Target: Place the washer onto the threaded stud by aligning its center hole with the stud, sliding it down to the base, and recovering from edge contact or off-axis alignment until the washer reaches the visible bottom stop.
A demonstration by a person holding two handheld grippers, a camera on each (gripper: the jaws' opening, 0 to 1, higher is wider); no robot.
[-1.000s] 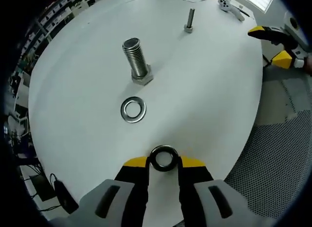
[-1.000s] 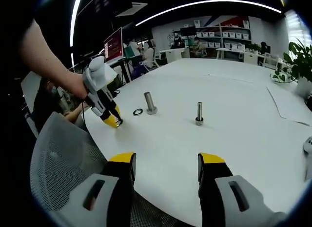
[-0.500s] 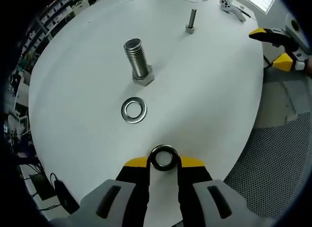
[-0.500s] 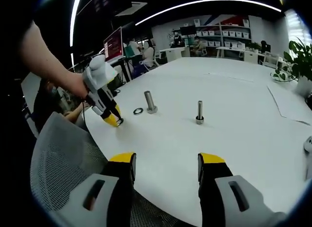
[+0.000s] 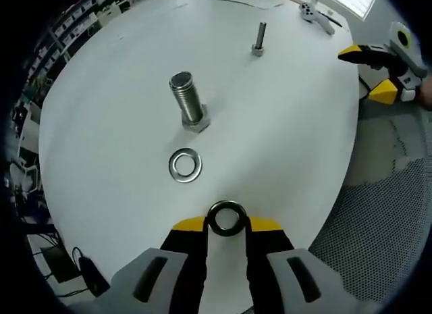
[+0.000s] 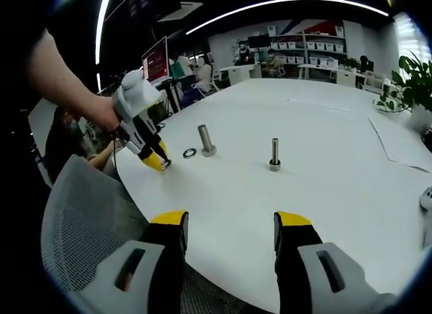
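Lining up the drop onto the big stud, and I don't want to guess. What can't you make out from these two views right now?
- Held washer, left gripper view: its sides are covered by the left gripper tips.
- Base of the big threaded stud, right gripper view: too small to judge the bottom stop.
- Loose washer, right gripper view: a tiny ring, hole size unreadable.
- Thin stud, both views: threads too small to see.

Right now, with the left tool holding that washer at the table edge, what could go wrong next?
1. The washer is pinched only by its rim between the left tool tips; it may slip or tilt off-axis.
2. Two studs stand ahead, the thick stud and a thin stud; picking the wrong one is possible.
3. A second washer lies on the approach path.
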